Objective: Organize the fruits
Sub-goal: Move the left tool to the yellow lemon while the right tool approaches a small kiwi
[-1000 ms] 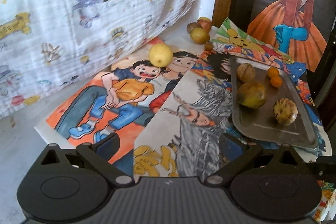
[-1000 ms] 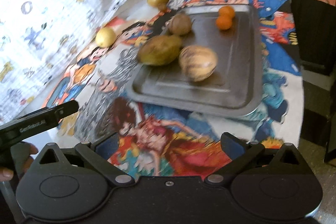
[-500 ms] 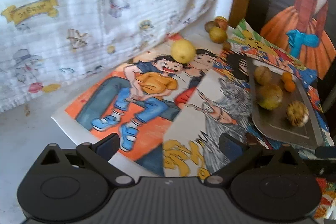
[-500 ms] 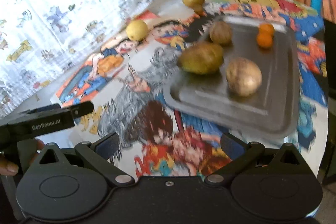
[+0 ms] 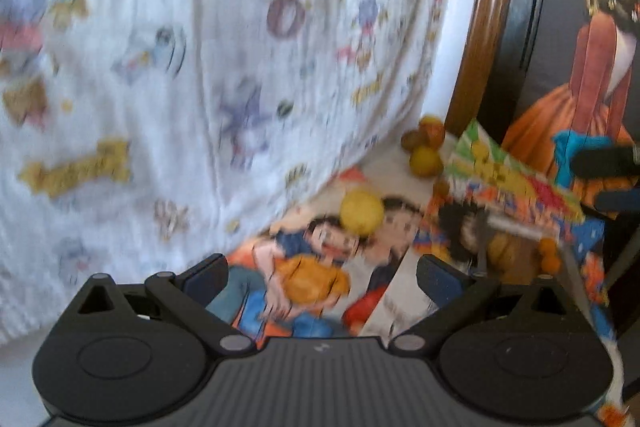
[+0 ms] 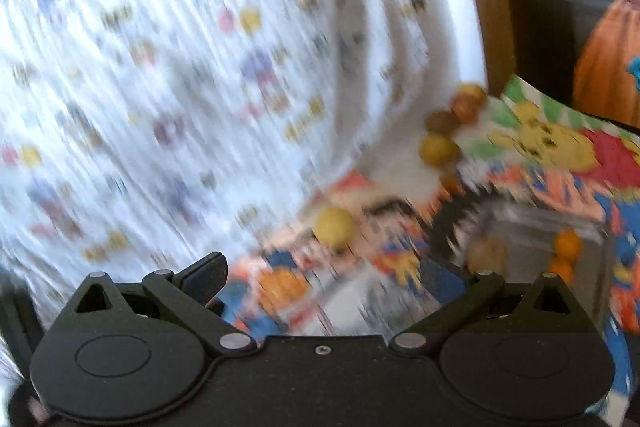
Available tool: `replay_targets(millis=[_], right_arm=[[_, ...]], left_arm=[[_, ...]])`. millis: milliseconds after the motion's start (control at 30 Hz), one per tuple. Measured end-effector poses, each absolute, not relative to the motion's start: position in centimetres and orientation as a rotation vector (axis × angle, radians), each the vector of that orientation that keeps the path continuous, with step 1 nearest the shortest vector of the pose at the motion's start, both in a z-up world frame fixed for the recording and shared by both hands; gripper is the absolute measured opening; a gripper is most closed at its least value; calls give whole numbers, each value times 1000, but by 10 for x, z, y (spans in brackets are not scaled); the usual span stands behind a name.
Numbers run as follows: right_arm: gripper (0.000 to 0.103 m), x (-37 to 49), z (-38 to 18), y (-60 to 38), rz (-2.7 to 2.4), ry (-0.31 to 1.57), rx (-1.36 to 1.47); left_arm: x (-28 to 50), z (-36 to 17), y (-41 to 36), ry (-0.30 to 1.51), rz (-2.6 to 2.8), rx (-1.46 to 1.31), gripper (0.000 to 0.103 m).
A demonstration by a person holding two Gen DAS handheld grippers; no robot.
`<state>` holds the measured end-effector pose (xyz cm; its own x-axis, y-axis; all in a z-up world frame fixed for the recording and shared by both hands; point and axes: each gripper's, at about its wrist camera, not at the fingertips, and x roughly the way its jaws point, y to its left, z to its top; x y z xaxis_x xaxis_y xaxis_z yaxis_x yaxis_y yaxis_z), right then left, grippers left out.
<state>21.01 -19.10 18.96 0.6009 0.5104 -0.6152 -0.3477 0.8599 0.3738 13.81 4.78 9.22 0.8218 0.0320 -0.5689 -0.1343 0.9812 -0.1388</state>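
Both views are blurred by motion. A yellow lemon [image 5: 361, 214] [image 6: 333, 225] lies on the cartoon posters near the hanging cloth. A cluster of small brownish and yellow fruits [image 5: 425, 147] [image 6: 447, 131] sits in the far corner. The grey metal tray [image 6: 532, 227] [image 5: 520, 231] holds a brown fruit [image 6: 486, 254] and two small orange fruits [image 6: 566, 251]. My left gripper [image 5: 322, 273] is open and empty, low over the posters, short of the lemon. My right gripper [image 6: 324, 277] is open and empty too, near the tray's left edge.
A white cloth with cartoon prints [image 5: 200, 67] hangs along the left and back. A wooden post [image 5: 480, 27] and a dark panel with a painted figure in an orange dress [image 5: 580, 75] stand at the right. Colourful posters [image 6: 540, 147] cover the table.
Both grippers have tilted upward and moved forward, so the cloth now fills most of each view and the tray has slid low and right. Their jaws stay open.
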Motion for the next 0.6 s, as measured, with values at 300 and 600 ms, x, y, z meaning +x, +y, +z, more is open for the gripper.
replay_targets(millis=[300, 600], right_arm=[[102, 325, 253, -186, 526, 825, 289], [102, 401, 171, -184, 591, 889, 170]], left_arm=[[182, 119, 37, 530, 78, -220, 103], [231, 75, 26, 594, 37, -309, 103]])
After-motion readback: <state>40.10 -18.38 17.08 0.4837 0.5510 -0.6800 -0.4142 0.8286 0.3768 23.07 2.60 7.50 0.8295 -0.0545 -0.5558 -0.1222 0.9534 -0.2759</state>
